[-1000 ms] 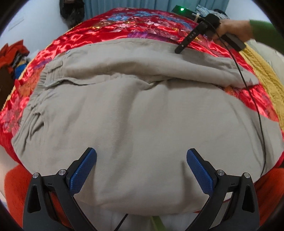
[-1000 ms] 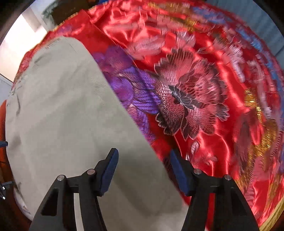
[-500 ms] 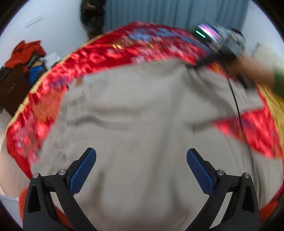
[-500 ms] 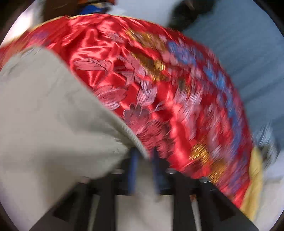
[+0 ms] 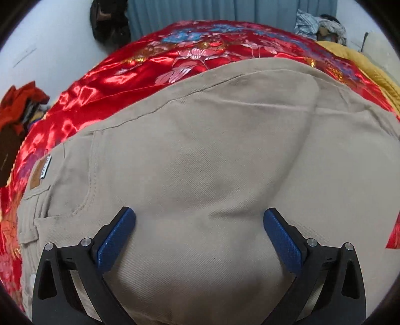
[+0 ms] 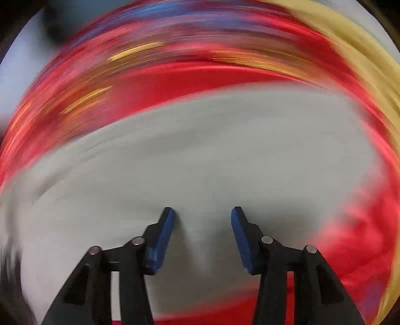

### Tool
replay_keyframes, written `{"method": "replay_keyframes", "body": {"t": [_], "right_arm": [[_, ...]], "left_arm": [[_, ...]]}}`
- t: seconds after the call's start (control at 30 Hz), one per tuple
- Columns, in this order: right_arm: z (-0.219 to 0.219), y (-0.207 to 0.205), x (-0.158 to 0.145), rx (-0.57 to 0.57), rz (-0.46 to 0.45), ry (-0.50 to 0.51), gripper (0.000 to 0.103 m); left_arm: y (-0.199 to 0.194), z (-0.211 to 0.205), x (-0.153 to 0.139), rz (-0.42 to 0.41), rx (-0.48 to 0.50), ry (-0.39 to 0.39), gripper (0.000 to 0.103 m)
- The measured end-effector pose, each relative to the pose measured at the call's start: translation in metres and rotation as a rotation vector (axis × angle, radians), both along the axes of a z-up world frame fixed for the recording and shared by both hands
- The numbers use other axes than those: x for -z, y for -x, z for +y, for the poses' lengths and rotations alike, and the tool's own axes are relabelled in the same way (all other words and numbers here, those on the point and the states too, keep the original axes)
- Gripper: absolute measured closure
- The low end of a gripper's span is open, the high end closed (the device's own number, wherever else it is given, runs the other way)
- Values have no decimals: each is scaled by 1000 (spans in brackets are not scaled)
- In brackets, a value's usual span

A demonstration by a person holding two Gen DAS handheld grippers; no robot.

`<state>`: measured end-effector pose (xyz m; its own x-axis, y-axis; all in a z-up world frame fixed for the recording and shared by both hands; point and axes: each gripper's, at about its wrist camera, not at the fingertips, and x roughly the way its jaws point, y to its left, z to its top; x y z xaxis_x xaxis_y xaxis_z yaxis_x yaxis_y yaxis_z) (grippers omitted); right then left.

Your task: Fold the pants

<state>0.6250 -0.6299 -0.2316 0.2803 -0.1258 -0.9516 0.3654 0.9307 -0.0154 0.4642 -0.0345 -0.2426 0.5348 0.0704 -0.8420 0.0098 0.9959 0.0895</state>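
Observation:
The beige pants point(image 5: 212, 160) lie spread on a red flowered satin bedspread point(image 5: 140, 72), one layer folded over another, with the waistband and a brown label point(image 5: 40, 172) at the left. My left gripper point(image 5: 198, 220) is open, low over the pants, holding nothing. In the right wrist view the picture is smeared by motion. My right gripper point(image 6: 202, 216) is open over the beige pants point(image 6: 200, 155), with nothing between its blue pads.
A mustard yellow blanket point(image 5: 360, 62) lies along the bed's right side. A pile of clothes point(image 5: 320, 23) sits at the far right, red clothes point(image 5: 17, 107) at the left, a dark bag point(image 5: 107, 22) by the curtain.
The right gripper shut on the far pant edge, carried it over toward me, and is open again, still swinging. The pants now lie folded. The left gripper stayed open.

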Motion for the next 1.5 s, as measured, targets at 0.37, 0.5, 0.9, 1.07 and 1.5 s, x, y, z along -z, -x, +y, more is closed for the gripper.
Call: {"method": "replay_keyframes", "body": {"t": [0.37, 0.5, 0.9, 1.07, 1.5], "right_arm": [[60, -25, -4, -291, -153, -242, 46], [0, -1, 20, 10, -158, -138, 53], [21, 284, -71, -255, -209, -399, 43], [66, 384, -31, -343, -40, -445, 43], [37, 461, -58, -36, -112, -173, 67]], "left_arm": [[5, -2, 9, -55, 2, -1, 0], [5, -1, 11, -64, 0, 7, 0], [36, -10, -36, -21, 10, 46, 1], [126, -38, -46, 47, 204, 64, 1], [197, -9, -52, 38, 152, -9, 1]]}}
